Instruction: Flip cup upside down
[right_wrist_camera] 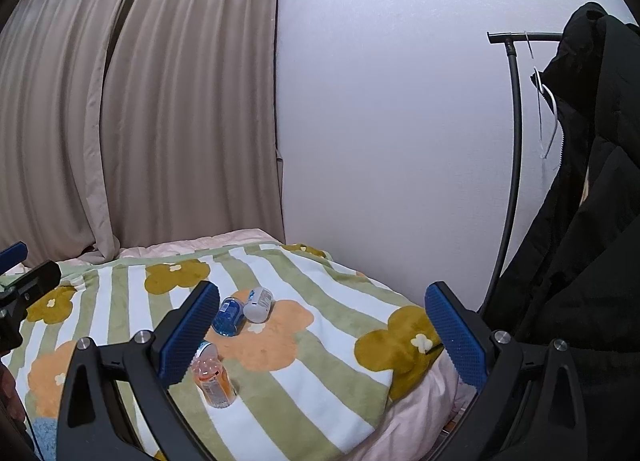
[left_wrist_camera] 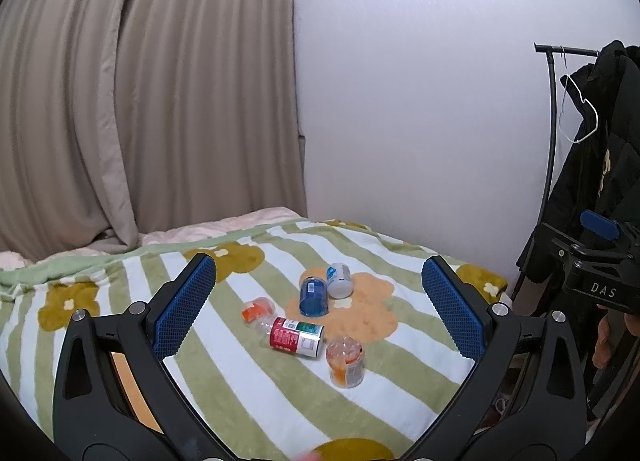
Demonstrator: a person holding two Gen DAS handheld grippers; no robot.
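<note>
Blue bumpy pads (left_wrist_camera: 184, 305) on the left gripper (left_wrist_camera: 320, 301) stand wide apart and hold nothing, and the right gripper (right_wrist_camera: 322, 331) is spread wide and bare too. Out on the bed, the see-through cup (left_wrist_camera: 346, 361) with orange bits stands on the fluffy striped blanket (left_wrist_camera: 408, 357), just beside a lying red bottle (left_wrist_camera: 296, 336). Soft blanket can make the smooth round cup tip or roll when squeezed. Blue cup (left_wrist_camera: 314, 296) and white cup (left_wrist_camera: 340, 281) sit touching behind, near enough to bump

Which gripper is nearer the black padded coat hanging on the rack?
Right. The right gripper sits just left of the coat; the left gripper is farther left again.
</note>
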